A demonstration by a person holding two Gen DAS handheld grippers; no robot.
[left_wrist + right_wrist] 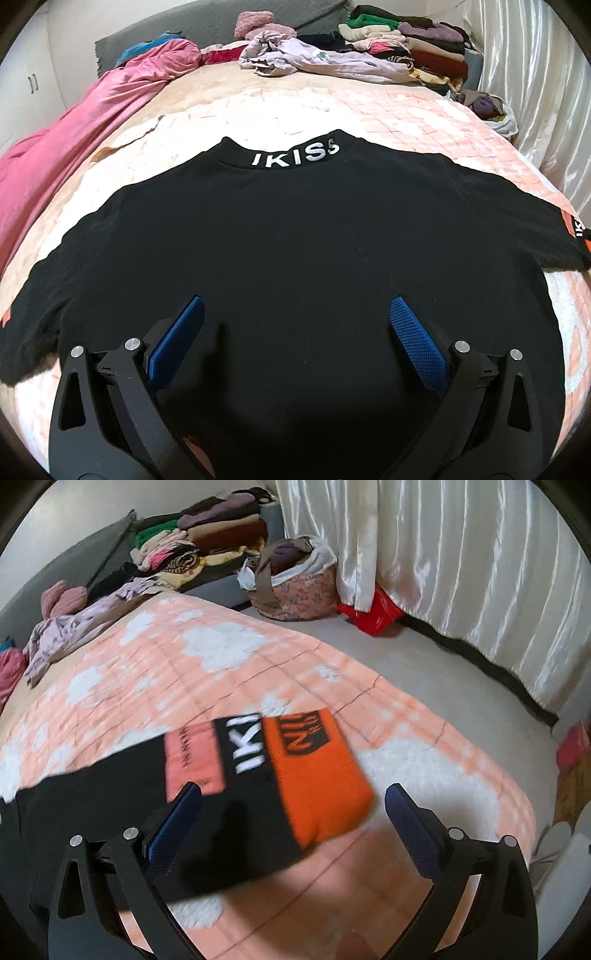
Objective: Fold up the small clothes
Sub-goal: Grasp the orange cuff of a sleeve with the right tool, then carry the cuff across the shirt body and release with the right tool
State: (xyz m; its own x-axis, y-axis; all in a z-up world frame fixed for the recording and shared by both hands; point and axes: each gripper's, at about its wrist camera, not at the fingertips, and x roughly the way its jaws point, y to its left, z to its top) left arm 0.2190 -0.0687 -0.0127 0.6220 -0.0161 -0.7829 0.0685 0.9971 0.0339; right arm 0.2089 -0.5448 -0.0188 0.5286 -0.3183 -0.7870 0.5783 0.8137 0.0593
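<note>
- Left wrist view: my left gripper (295,332) hangs with its blue pads (413,343) spread wide and nothing between them, poised over the lower back of the black T-shirt (295,240).
- The shirt lies flat, back up, on the peach quilt (369,110), collar lettering (295,155) far from me and hem toward me; its long axis runs straight away from the fingers, sleeves out to either side.
- Right wrist view: my right gripper (293,812) is likewise released, holding nothing, hovering just above the right sleeve (314,775) with its orange, black and pink bands. The frame is blurred, so I cannot tell whether a pad touches the cloth.
- I judge the right hand nearer a graspable edge: the sleeve cuff sits between its fingers, while the left has only flat fabric below.
- Folding the sleeve inward has open room across the shirt's back.
- Outward: the quilt's edge drops to grey floor (424,657) close beside the sleeve, so little margin that way. Stacked folded clothes (417,40) and a lilac heap (314,59) lie well apart at the far end.
</note>
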